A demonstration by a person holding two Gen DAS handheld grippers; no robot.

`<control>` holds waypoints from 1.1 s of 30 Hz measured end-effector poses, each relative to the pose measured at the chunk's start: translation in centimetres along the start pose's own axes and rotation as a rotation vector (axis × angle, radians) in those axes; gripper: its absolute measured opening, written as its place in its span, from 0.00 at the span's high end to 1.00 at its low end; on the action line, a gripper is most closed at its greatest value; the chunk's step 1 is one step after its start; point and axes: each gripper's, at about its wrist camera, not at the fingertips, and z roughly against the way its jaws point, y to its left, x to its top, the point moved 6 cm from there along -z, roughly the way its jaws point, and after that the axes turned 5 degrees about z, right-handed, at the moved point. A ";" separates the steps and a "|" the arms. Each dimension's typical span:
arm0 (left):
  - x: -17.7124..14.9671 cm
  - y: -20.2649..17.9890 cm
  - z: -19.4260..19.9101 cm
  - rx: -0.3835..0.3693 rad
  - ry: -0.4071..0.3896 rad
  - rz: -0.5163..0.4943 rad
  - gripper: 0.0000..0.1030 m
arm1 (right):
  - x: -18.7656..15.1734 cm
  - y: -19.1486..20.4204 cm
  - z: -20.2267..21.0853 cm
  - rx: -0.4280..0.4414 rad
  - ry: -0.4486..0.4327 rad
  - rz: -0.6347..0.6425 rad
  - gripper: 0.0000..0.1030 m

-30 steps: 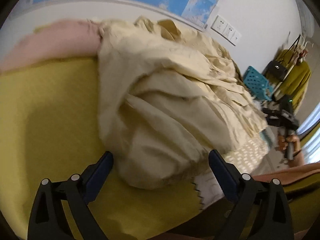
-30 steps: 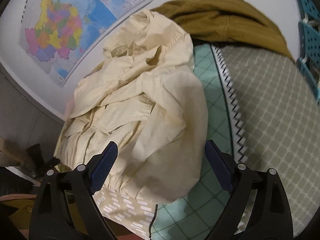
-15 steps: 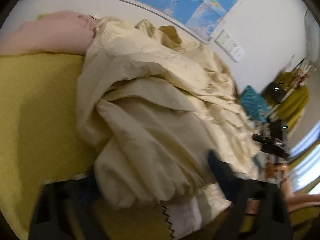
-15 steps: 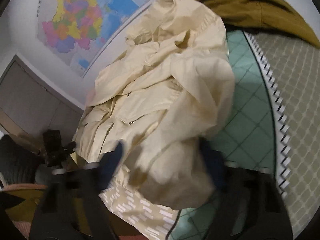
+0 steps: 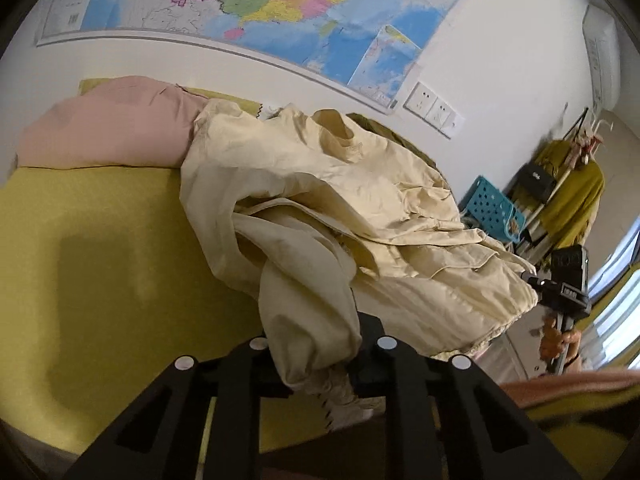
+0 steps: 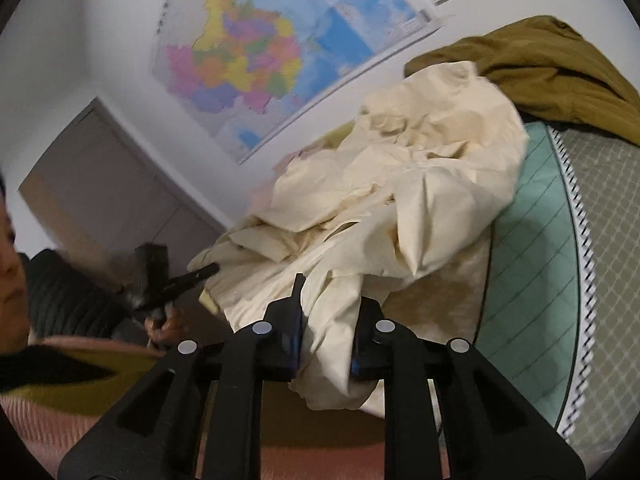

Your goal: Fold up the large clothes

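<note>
1. Fingers of the left gripper pinch one gathered end of the cream jacket.
2. Fingers of the right gripper pinch another bunch of it.
3. Most of the jacket lies crumpled on the bed, far from both, so pulling apart should spread it.
4. Only the right view shows a brown coat behind; only the left shows a pink pillow.

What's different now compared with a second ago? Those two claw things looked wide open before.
Both have closed. The left gripper and the right gripper each pinched an end of the cream jacket and lifted it, so both views now tilt up toward the wall map. The pink garment, brown coat and yellow cover stayed put.
</note>
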 end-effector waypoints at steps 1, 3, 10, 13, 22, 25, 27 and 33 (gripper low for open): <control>-0.3 0.4 -0.4 0.016 0.016 -0.005 0.77 | -0.4 -0.3 -0.5 -0.028 0.024 -0.004 0.77; -1.4 1.6 -1.7 0.040 0.078 -0.014 0.70 | -2.1 -1.7 -1.8 -0.091 0.117 -0.023 0.64; -1.6 3.4 -2.1 0.060 0.096 -0.031 0.46 | -2.8 -5.7 -1.2 -0.176 0.107 -0.139 0.35; -0.3 2.8 0.7 0.072 -0.001 -0.104 0.35 | -1.9 -6.2 0.3 -0.239 0.065 -0.129 0.36; 5.4 -3.0 -2.0 0.130 -0.076 -0.350 0.26 | 7.3 -2.9 -3.1 -0.368 -0.011 0.171 0.36; 5.9 -5.1 -6.8 0.130 0.000 -0.402 0.26 | 9.8 -4.0 -7.3 -0.436 0.042 0.212 0.38; 6.0 -5.9 -9.2 0.123 0.041 -0.419 0.26 | 10.7 -5.3 -9.1 -0.447 0.077 0.235 0.41; 6.1 -7.8 -14.5 0.090 0.128 -0.461 0.26 | 13.2 -8.5 -15.4 -0.435 0.175 0.204 0.49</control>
